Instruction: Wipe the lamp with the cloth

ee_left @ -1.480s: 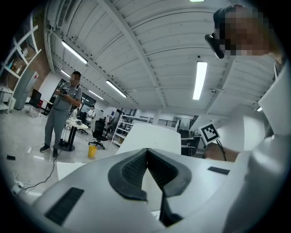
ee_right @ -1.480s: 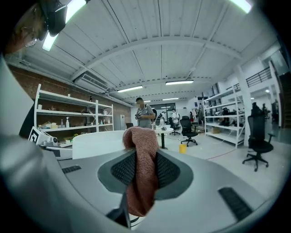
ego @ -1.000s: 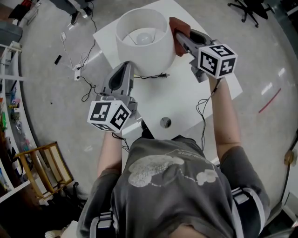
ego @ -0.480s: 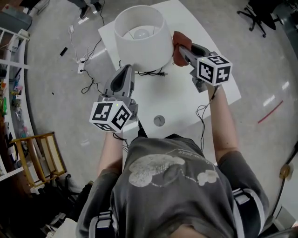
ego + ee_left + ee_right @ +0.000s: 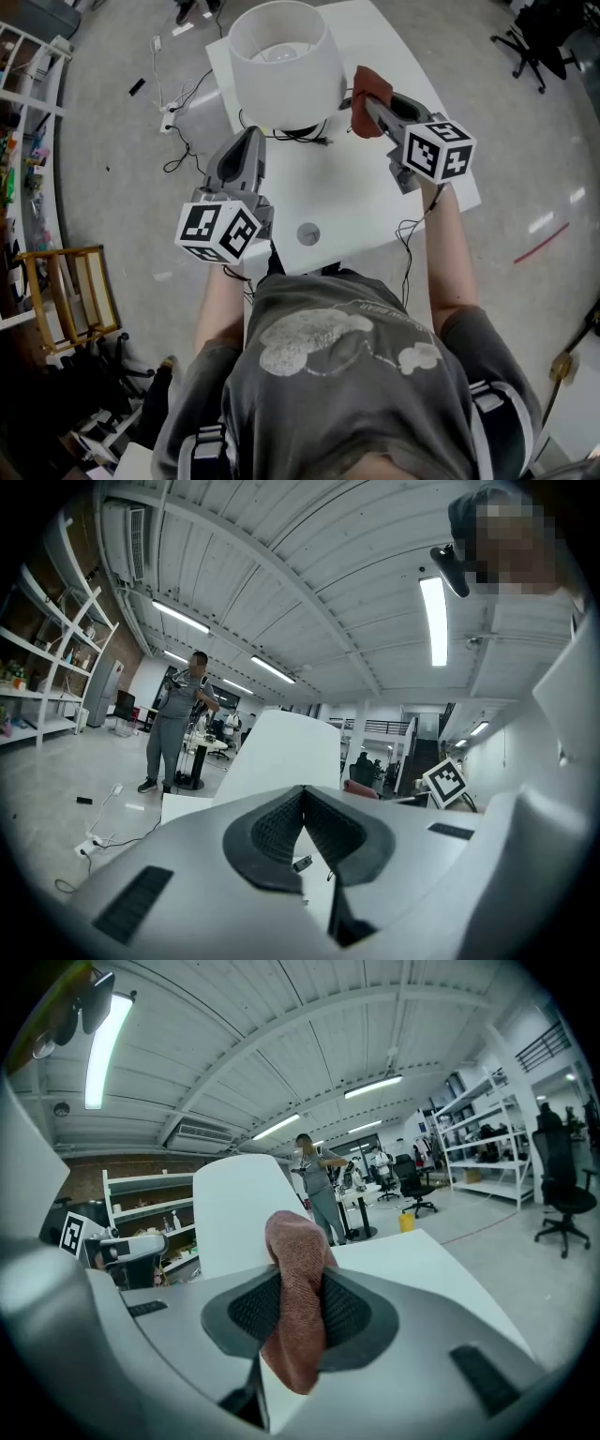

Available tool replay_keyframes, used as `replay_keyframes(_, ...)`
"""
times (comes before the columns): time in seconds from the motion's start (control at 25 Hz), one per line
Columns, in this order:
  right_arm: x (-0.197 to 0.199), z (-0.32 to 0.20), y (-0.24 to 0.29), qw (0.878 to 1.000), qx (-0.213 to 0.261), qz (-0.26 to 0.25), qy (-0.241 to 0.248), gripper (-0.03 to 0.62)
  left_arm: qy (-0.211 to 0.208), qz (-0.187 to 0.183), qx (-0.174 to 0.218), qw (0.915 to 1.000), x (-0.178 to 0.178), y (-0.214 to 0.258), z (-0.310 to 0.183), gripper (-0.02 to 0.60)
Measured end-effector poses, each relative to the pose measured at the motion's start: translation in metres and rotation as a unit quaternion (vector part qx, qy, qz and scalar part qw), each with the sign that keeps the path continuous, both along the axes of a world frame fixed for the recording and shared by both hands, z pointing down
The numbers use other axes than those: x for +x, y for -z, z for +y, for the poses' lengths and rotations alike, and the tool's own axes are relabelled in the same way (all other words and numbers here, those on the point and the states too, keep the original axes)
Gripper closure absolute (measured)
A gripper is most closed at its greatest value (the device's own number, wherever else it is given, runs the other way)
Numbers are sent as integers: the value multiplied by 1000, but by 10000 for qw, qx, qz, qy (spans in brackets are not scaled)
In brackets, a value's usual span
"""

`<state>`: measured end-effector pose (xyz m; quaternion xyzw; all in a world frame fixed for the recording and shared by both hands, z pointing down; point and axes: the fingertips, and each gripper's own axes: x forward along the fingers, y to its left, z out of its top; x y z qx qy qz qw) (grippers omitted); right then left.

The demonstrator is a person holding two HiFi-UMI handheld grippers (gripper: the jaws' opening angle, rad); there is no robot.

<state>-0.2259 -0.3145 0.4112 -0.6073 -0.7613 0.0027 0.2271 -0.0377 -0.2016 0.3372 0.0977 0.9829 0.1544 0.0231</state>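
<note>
Head view gives you one lamp (image 5: pixel 281 61) on one white desk (image 5: pixel 361 202), one cloth (image 5: pixel 371 82) and two hand-held grippers. Your right hand-held gripper (image 5: pixel 367 105) is clamped on the reddish cloth, which sticks out past its tips, just beside the lampshade's right side. Your left hand-held gripper (image 5: pixel 251 139), jaws together and empty, points at the lamp's near side.

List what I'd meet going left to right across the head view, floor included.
wooden rack → left gripper → lamp → cloth → office chair
</note>
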Motion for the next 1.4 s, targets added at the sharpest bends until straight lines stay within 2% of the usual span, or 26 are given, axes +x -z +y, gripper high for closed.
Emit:
replay_keyframes(0.36, 21, 1, 34, 9987, -497, -124, -31, 497, -142, -93, -63, 9998, 1, 7, 4, 574)
replay_keyframes(0.56, 32, -4, 32, 9983, -532, -105, -195, 497, -482, -137, -84, 9987, -8, 7, 0, 574)
replay_keyframes(0.72, 35, -9, 16, 9967, -579, -23, -565, 498, -808, -150, -72, 9966, -17, -4, 5, 574)
replay_keyframes(0.88, 40, -18, 11, 9938, -540, -13, -971, 499, -1126, -162, -14, 9935, -19, -7, 8, 574)
replay_keyframes(1.2, 69, -17, 3, 9902, -342, 0, -1357, 499, -1528, -243, 147, 9878, -5, -9, 19, 574)
replay_keyframes(1.4, 38, -8, 8, 9882, -198, 80, -1520, 499, -1631, -205, 310, 9859, -40, -4, 35, 574)
